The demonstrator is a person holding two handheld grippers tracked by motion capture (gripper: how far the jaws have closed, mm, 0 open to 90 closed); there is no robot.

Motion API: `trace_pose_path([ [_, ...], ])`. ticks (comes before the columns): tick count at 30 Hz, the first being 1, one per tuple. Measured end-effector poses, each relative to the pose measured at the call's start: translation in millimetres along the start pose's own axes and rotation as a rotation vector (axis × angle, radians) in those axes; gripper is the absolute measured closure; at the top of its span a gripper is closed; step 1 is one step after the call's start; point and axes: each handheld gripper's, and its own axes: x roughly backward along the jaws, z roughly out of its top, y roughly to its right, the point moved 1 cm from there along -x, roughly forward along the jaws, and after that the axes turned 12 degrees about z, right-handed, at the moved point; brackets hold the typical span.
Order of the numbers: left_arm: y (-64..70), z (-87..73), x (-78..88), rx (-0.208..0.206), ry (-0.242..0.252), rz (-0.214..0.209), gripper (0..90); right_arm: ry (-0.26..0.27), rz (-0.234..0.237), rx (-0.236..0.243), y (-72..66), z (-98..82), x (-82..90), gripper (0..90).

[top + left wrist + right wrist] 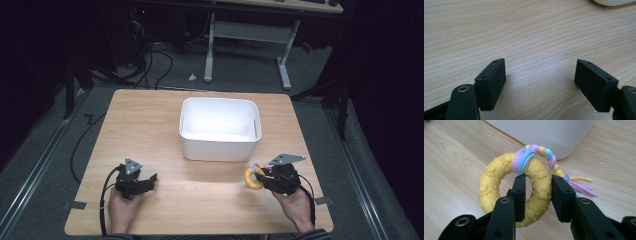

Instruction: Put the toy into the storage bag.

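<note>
Likely a put-away step: right tongs [536, 195] clamp one side of the yellow ring toy [515, 187] with braided rope, lower right of the high view, just below the white bin [220, 145]. Next move probably lifts it over the rim. Left tongs [540, 82] gape wide, empty, over bare surface [529, 32].

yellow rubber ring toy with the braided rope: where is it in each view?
High view: the yellow rubber ring toy with pastel braided rope sits lower right, at the right tool, just in front of the white plastic bin.
Left gripper view: not in it.
Right gripper view: centre, one side of the ring between the jaws.
Shared landmark: the white bin, top of the right gripper view.
</note>
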Motion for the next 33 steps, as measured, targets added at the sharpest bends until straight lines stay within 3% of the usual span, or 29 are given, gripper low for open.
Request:
trace_pose_path([
  [4, -0.1, 0.0, 0.0, 0.001, 0.000, -0.001, 25.5, 0.006, -0.018, -0.015, 3.7, 2.3, 7.7, 66.5],
  [17, -0.1, 0.0, 0.0, 0.002, 0.001, -0.001, 25.6, 0.020, -0.082, 0.026, 11.2, 28.5, 37.1, 66.5],
  [33, -0.5, -0.1, 0.0, 0.004, 0.001, -0.003, 25.5, 0.049, -0.075, 0.036, 14.5, 58.4, 53.9, 66.6],
])
